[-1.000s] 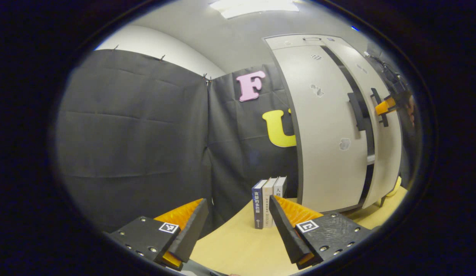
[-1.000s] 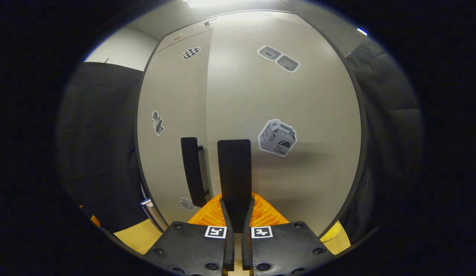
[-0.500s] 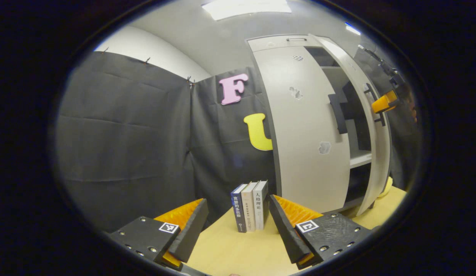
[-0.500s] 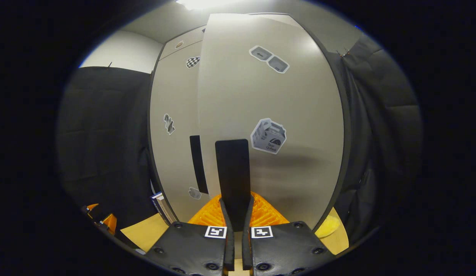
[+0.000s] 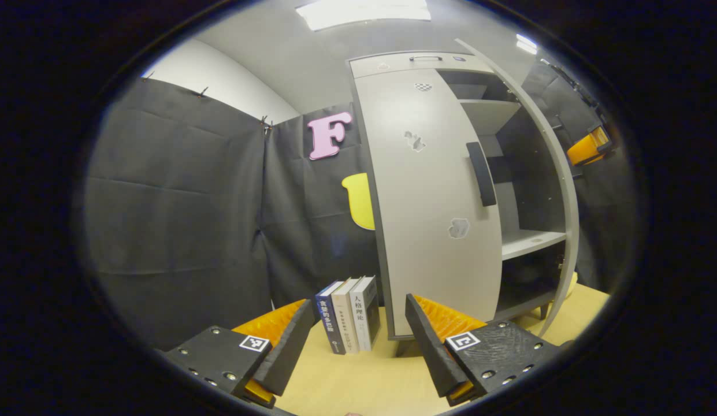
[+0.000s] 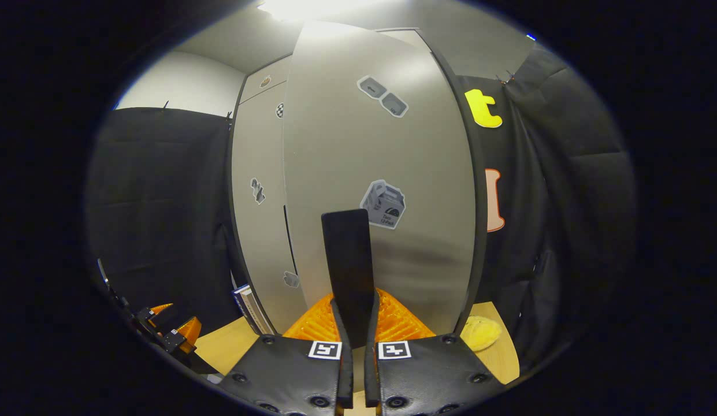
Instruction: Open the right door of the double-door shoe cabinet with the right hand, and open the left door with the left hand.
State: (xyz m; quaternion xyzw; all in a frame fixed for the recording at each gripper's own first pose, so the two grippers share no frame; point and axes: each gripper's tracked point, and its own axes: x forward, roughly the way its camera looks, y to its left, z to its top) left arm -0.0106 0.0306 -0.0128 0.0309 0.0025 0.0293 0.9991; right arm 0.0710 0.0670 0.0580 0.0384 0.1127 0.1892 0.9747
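I am clamping my right gripper (image 6: pixel 353 323) on the right door's handle (image 6: pixel 348 260); my left gripper (image 5: pixel 358 341), gaping empty, should take the stiff left handle (image 5: pixel 481 174) mid-bar.

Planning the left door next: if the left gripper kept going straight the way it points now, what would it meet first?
Probably the three books standing on the table, between the open left gripper fingers; the shut left door is off right. Depth is uncertain.

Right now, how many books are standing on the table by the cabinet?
3 books stand upright side by side on the table, just left of the closed left door. More could be hidden behind the cabinet.
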